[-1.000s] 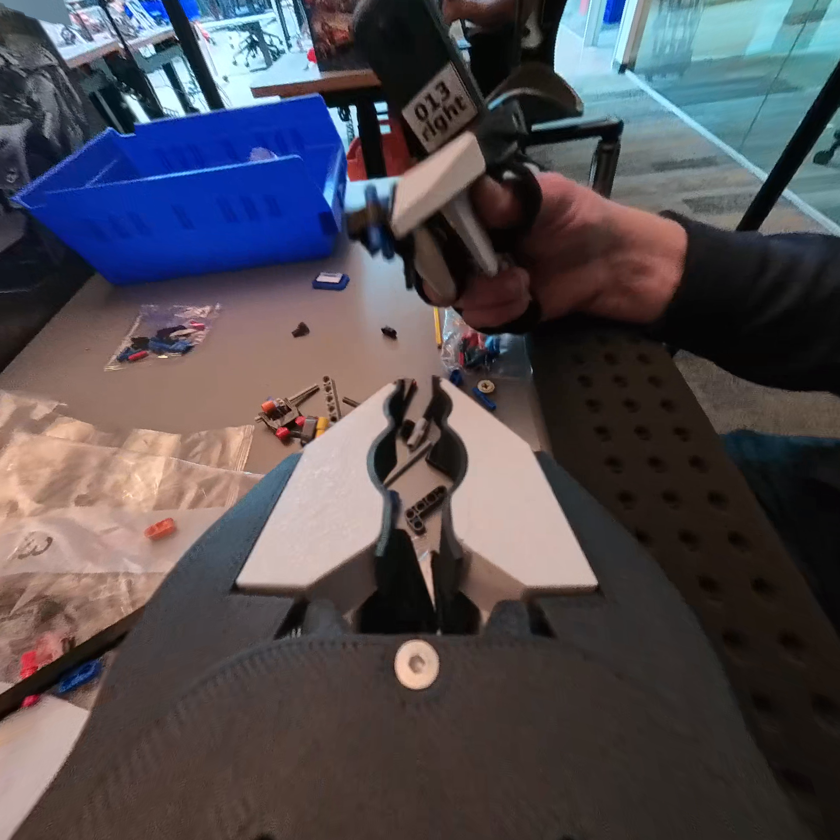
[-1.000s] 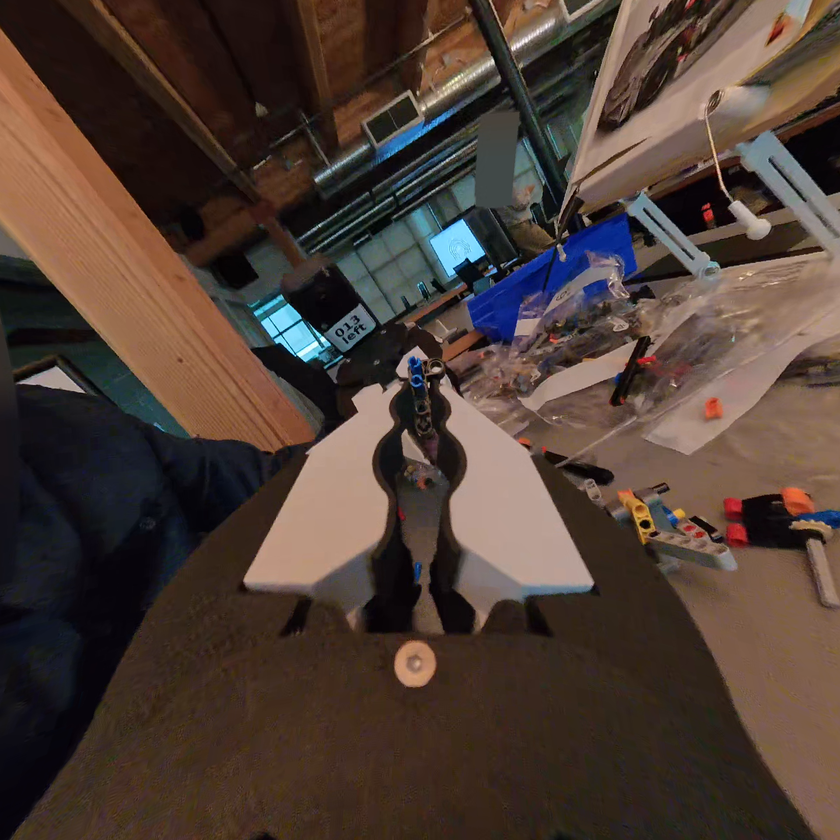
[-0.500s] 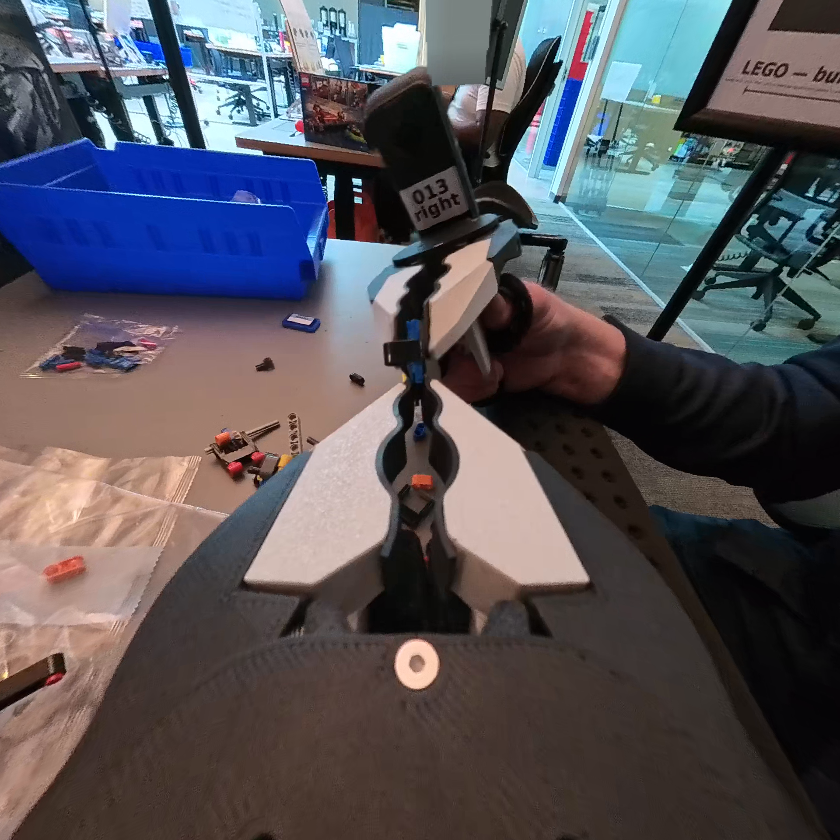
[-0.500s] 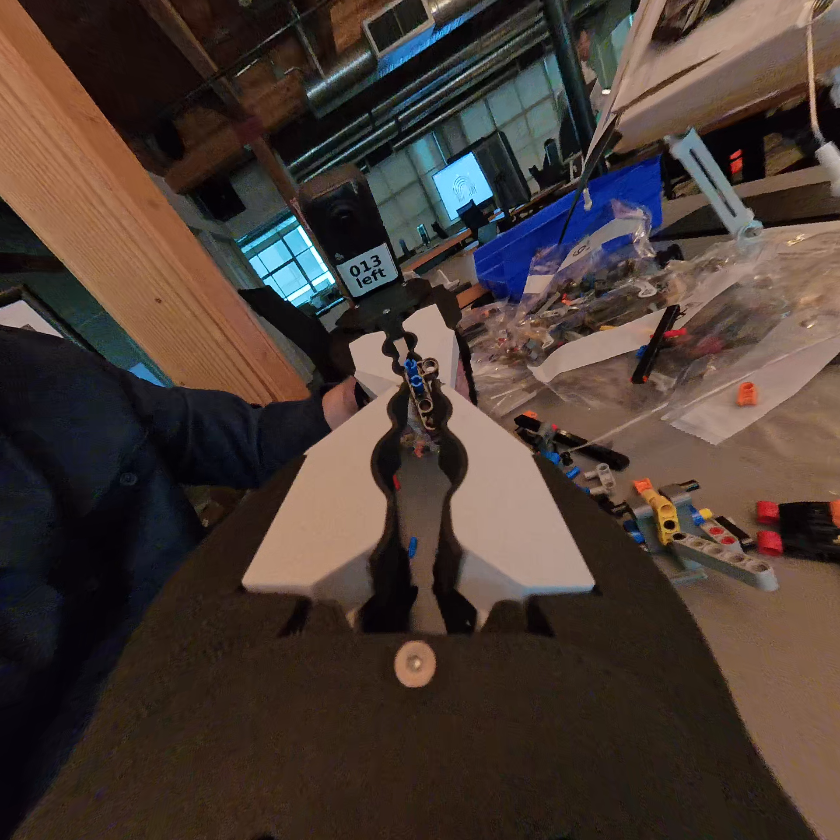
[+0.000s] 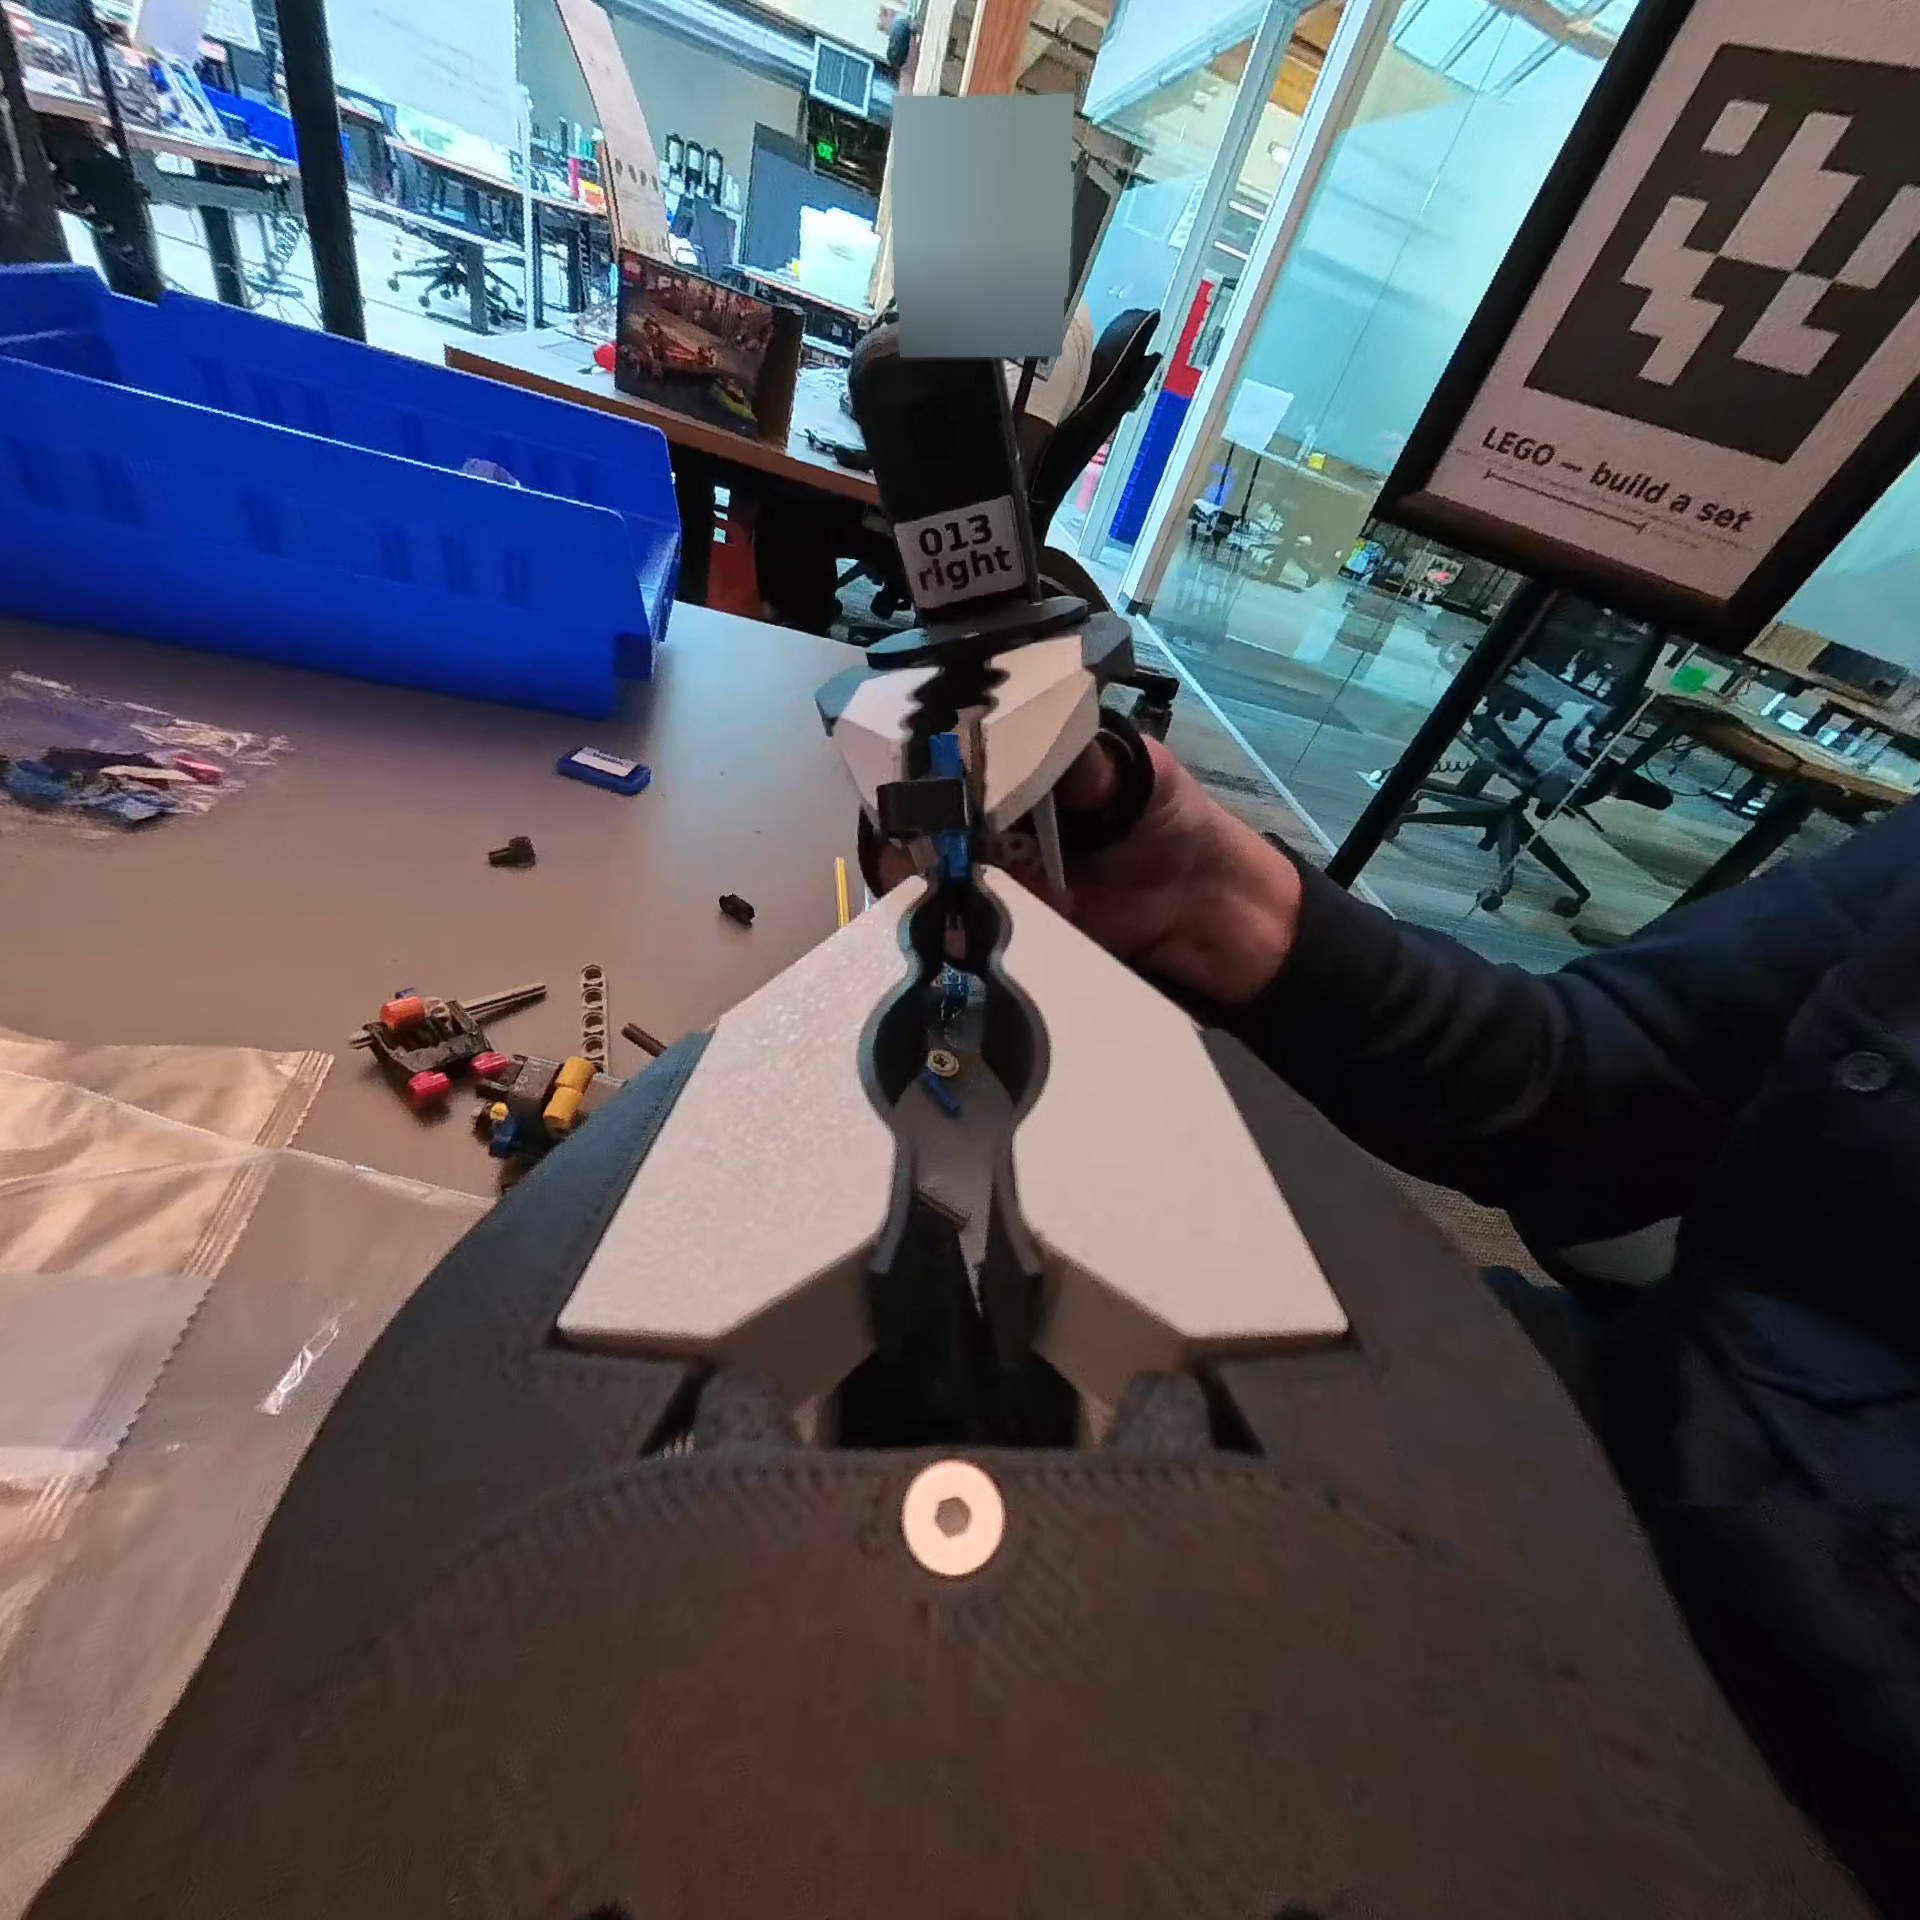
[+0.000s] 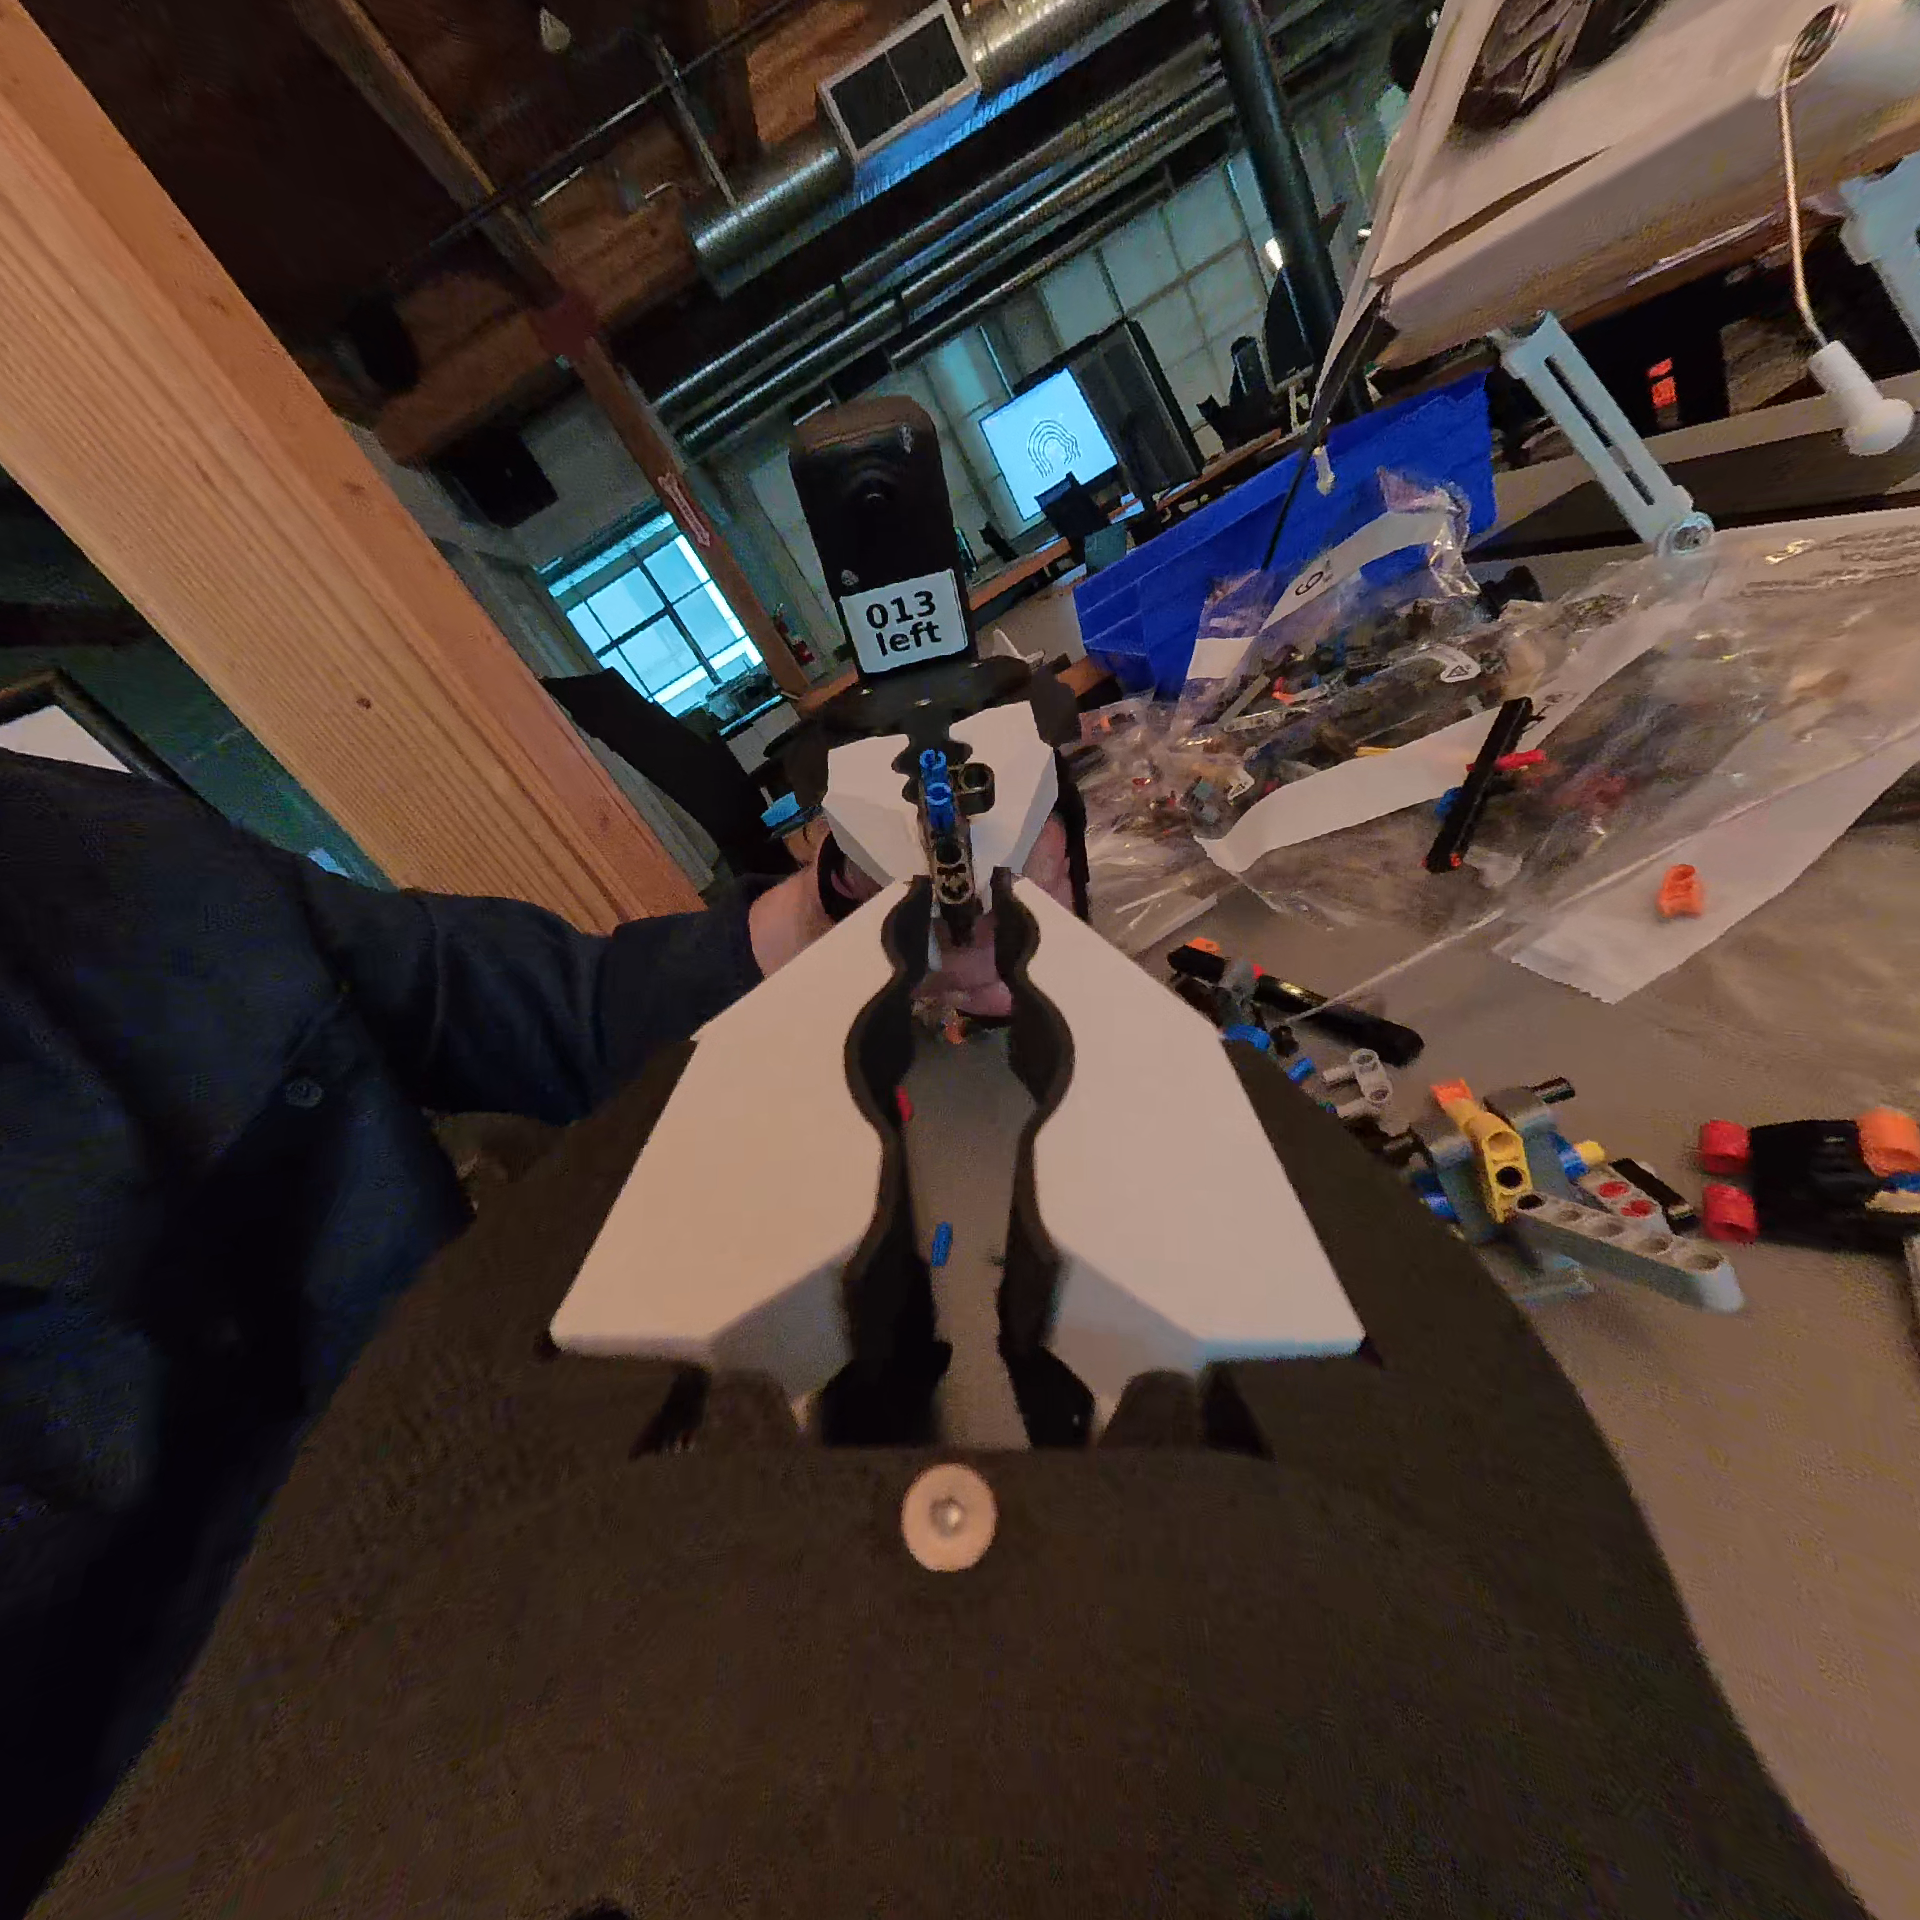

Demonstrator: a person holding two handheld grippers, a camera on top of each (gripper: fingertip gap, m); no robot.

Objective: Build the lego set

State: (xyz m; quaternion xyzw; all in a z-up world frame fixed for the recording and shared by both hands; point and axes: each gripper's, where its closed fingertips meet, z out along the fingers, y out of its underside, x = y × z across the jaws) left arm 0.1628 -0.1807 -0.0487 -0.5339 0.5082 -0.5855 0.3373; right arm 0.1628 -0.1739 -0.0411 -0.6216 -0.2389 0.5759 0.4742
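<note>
Blue pins and a black beam, that's what sits between the two tools right now, held up in the air above the grey table! The right gripper is clenched on the black beam with blue pins, and the left gripper has swung up from the table over the last second to meet it nose to nose; its tips look pinched on the lower end of the same small assembly (though the contact itself is too cramped to read for certain). From the left wrist view a short black connector sticks out sideways off the beam. So the two halves have gone from well apart to touching, which I'd judge means a press-fit is on, one piece being seated into the other. Down below, the partly built chunk with red and orange ends and the grey beam subassembly wait untouched, with the blue bin behind.
</note>
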